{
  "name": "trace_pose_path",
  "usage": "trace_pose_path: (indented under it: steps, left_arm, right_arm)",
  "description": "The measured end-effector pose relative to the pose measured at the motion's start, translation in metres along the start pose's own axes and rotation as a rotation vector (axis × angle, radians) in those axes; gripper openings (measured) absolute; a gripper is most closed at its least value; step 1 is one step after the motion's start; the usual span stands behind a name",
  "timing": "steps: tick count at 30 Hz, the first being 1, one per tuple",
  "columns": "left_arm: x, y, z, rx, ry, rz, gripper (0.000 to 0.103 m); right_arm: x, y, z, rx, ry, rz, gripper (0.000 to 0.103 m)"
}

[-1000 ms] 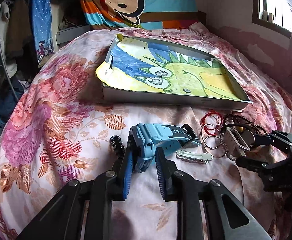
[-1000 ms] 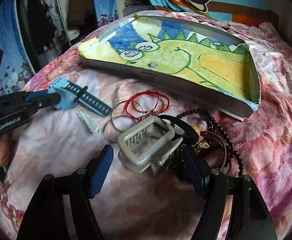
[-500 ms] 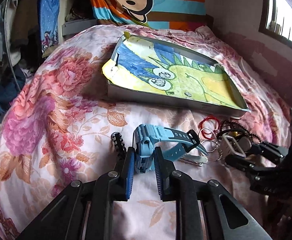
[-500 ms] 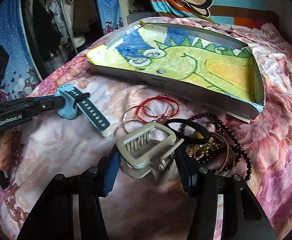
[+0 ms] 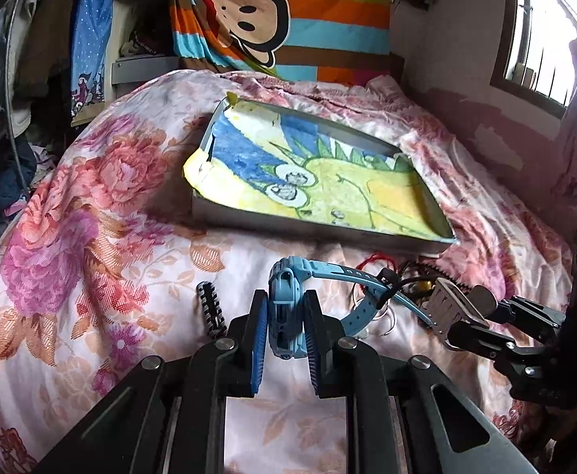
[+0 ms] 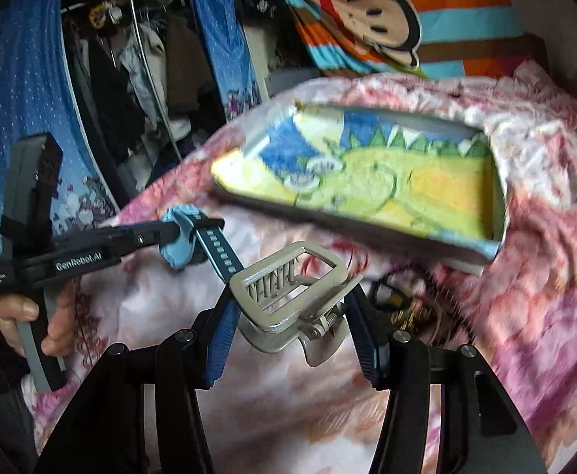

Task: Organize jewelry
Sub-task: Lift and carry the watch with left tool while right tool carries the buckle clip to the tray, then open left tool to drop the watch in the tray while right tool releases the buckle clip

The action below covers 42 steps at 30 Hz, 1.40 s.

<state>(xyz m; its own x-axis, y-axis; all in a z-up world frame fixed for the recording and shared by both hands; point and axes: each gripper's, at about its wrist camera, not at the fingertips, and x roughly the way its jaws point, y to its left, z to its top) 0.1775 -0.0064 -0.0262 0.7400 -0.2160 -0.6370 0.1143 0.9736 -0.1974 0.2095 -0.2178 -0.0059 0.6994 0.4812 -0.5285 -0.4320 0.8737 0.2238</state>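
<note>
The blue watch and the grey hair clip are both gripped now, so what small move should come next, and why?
Probably carry both forward over the tray and let go there. The left gripper is shut on the blue watch, the right gripper holds the grey hair clip clear of the bedspread, and the tray lies just beyond them, with nothing inside but its dinosaur drawing.

Tray wall blocks ahead (bedspread left lies open).
</note>
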Motion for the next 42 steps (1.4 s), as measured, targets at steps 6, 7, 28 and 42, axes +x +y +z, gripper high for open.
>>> trace_pose_path:
  steps: [6,7,28,42]
  left_arm:
    - [0.001,0.004,0.028,-0.052,-0.073,-0.016,0.017]
    - [0.004,0.004,0.034,-0.058,-0.087,-0.011,0.017]
    - [0.127,-0.014,0.095,-0.117,0.01,0.077,0.017]
    - [0.047,-0.009,0.081,-0.132,-0.143,0.062,0.096]
  right_arm:
    - [0.007,-0.027,0.035,-0.012,-0.102,-0.099,0.049]
    - [0.009,-0.032,0.039,-0.011,-0.108,-0.114,0.049]
    - [0.084,-0.095,0.048,0.017,0.039,-0.253,0.065]
    - [-0.011,-0.064,0.043,0.058,-0.167,-0.278,0.096]
